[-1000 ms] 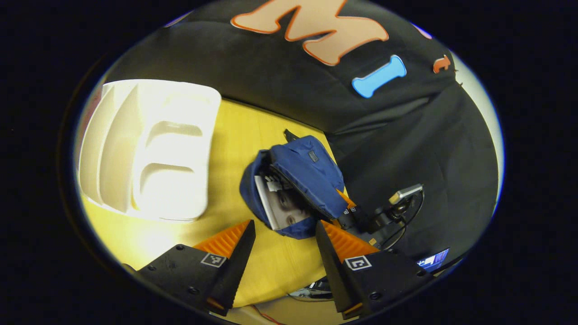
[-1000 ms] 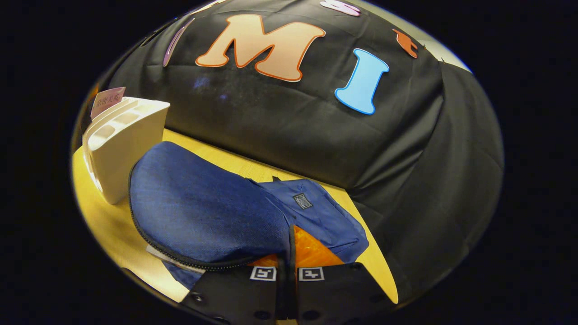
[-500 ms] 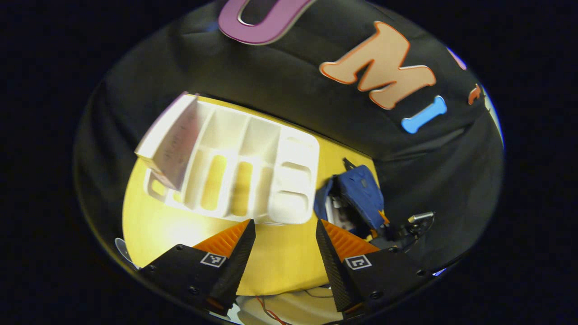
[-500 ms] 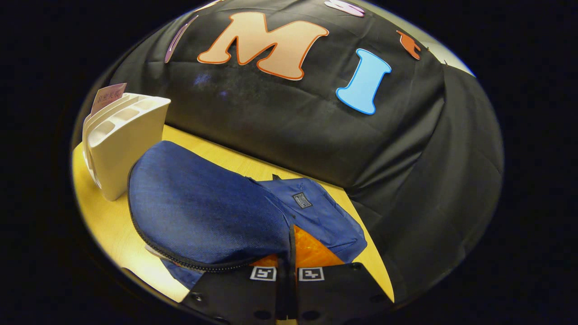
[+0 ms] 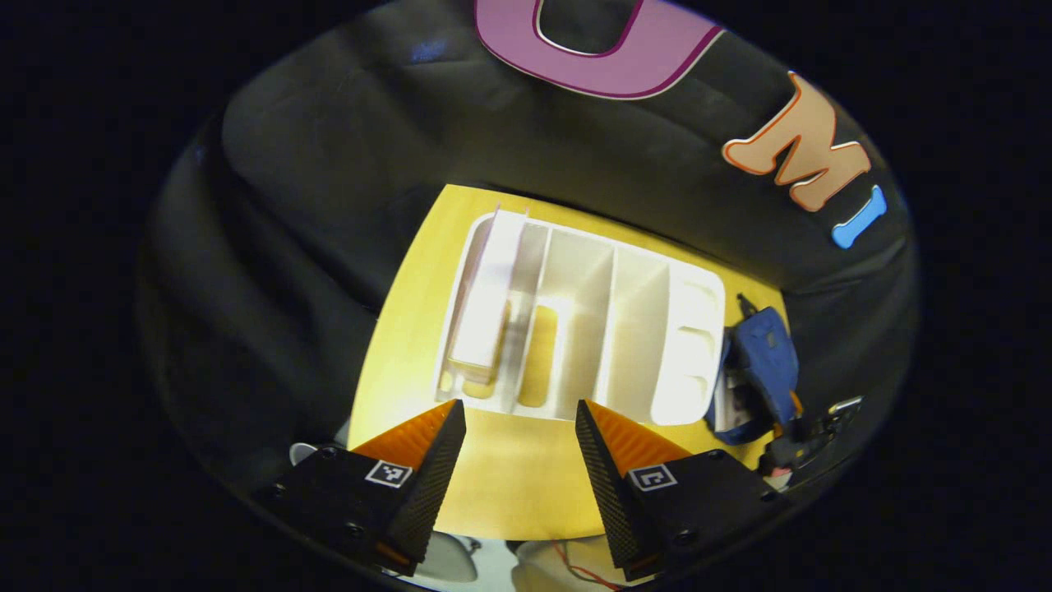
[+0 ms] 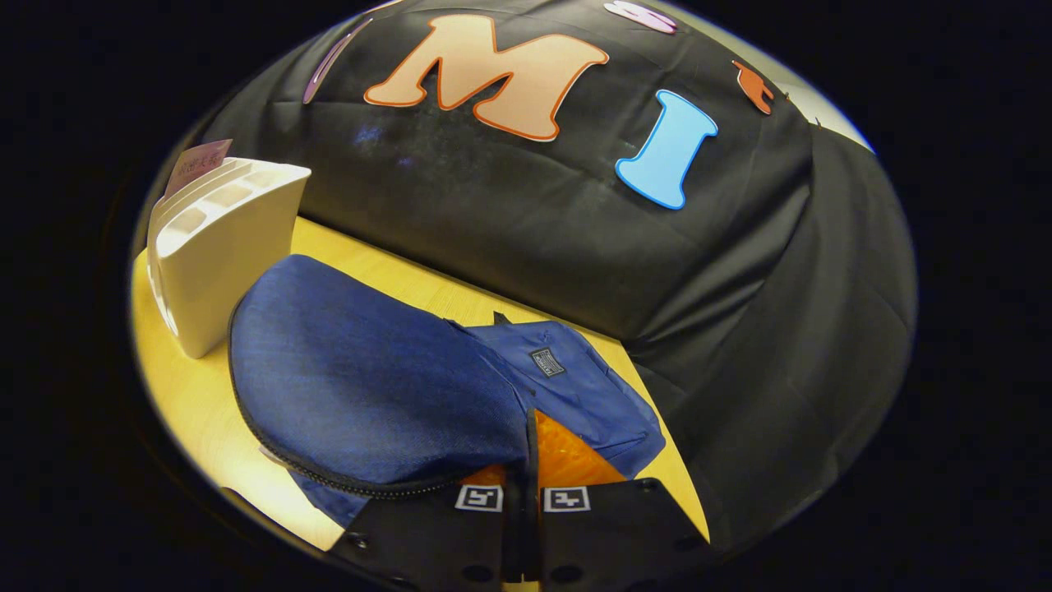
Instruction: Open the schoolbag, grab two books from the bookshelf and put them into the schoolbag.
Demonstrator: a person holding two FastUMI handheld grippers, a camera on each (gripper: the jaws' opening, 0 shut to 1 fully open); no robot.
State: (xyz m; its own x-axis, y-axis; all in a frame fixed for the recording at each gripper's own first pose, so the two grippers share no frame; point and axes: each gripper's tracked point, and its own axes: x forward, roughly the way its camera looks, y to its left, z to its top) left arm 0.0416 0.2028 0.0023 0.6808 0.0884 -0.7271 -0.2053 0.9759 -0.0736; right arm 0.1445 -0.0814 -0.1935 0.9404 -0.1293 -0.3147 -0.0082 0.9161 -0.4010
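Over yellow table (image 5: 493, 485), your left gripper (image 5: 519, 436) hangs with fingers spread wide, nothing between them. White bookshelf (image 5: 625, 329) sits right ahead, one pale book (image 5: 485, 312) standing in its leftmost slot. Blue schoolbag (image 5: 764, 370) just beside shelf's right end, another book peeking from it. Your right gripper (image 6: 530, 460) pinches schoolbag's raised flap (image 6: 370, 386), fingers pressed together on fabric edge.

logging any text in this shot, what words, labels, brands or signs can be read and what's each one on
Small dark label on the schoolbag: too small to read.
Print on the pink book standing in the white bookshelf: too blurred to read.
Square black-and-white markers on the right gripper and the left gripper: patterns only, no words.
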